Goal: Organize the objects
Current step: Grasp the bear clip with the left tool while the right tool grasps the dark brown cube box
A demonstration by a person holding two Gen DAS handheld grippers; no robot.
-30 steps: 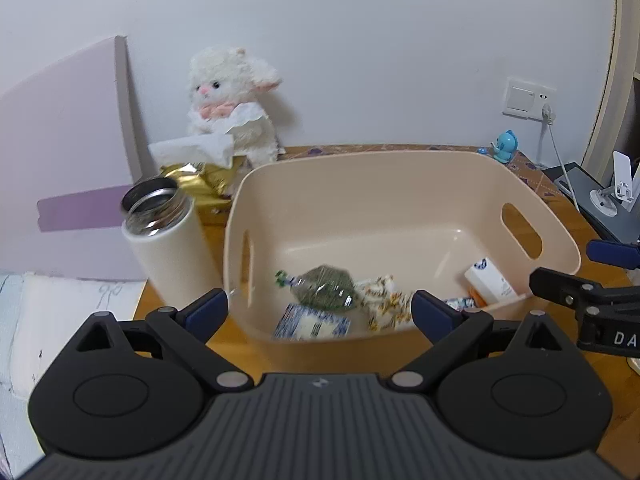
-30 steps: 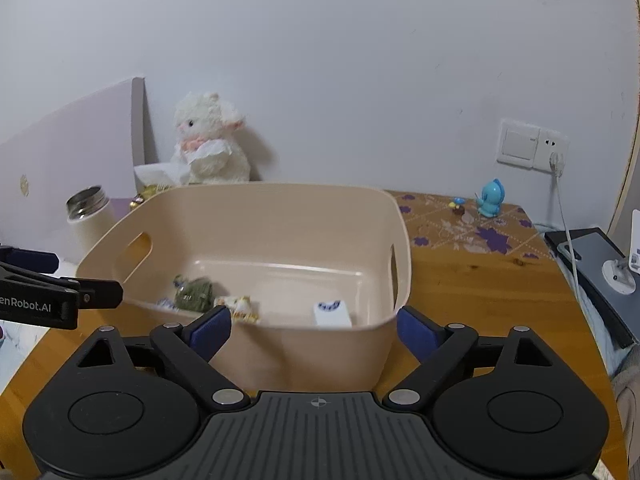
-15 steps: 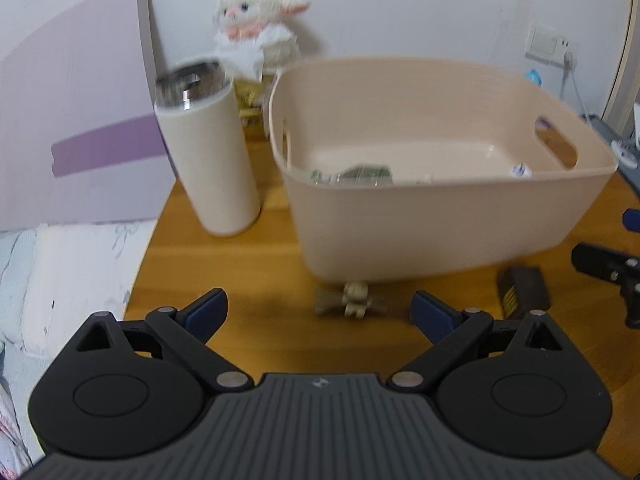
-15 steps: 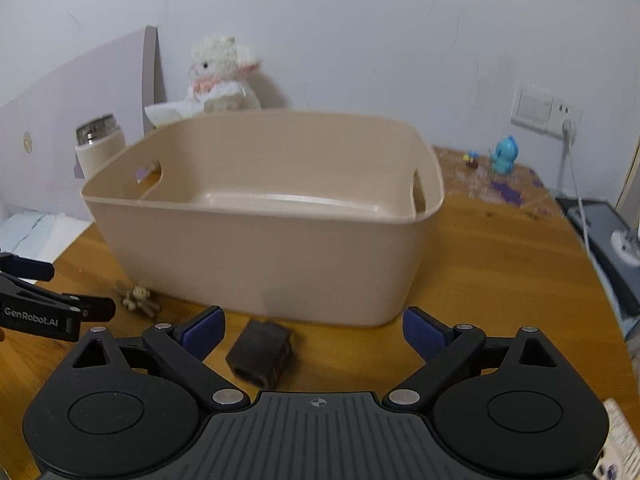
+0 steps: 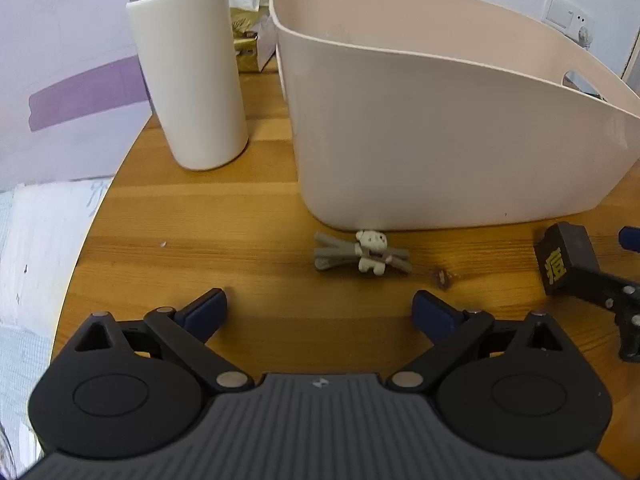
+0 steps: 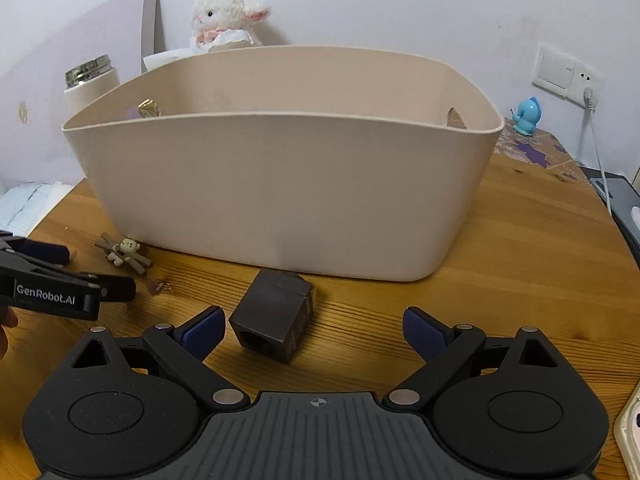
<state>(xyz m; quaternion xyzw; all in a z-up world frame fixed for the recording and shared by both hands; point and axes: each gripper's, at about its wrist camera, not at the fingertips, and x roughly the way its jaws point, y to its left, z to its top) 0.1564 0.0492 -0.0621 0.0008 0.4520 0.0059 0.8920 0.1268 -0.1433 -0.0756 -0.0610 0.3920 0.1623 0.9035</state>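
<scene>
Wooden tabletop (image 6: 500, 280), white wall behind. Beige bin (image 6: 280, 184) dominates at 12 o'clock; white thermos (image 5: 188, 68) stands at 11 in the left view. Dark block (image 6: 276, 316) lies between the right gripper (image 6: 312, 330) fingers, offset toward 11, hollow end facing the camera, one gold character on its side, unreadable to me. Bear hair clip (image 5: 362, 256) sits at 12-1 ahead of the left gripper (image 5: 320, 308), long axis 9-to-3, just beside the bin base. Both grippers wide apart, empty. Left gripper's side reads "GenRobot.AI". Right is nearer the block.
</scene>
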